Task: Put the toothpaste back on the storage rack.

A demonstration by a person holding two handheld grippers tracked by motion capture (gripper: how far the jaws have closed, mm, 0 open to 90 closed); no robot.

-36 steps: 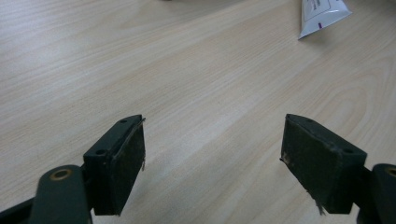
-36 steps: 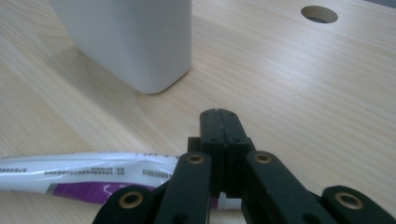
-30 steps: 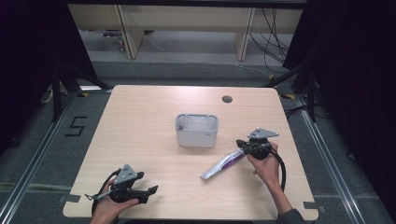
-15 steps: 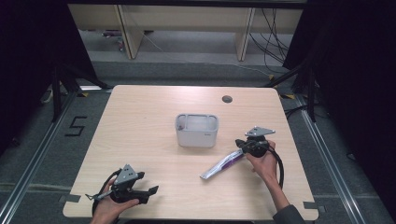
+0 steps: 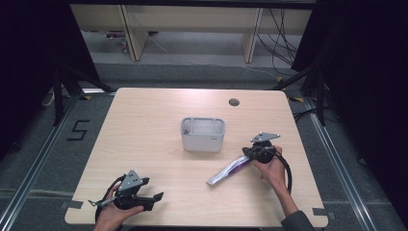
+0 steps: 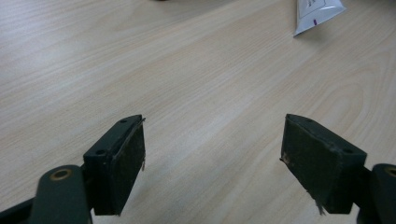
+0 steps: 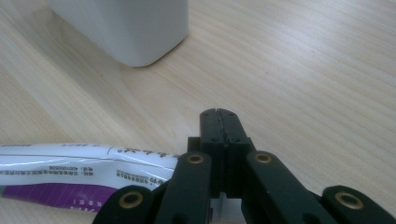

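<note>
Fingers of the right gripper are pressed flat together, nothing caught between their tips in the right gripper view, while the tube lies just beside them to the left. From the high view that white and purple tube stretches across the counter from the right gripper toward the near edge (whether the gripper's body actually rests on the tube's end I cannot tell). A white rectangular container stands at the counter's middle, close to the right gripper. Down at the near left corner, the left gripper sits in the person's hand with its fingers wide apart over bare wood, well away from the tube.
</note>
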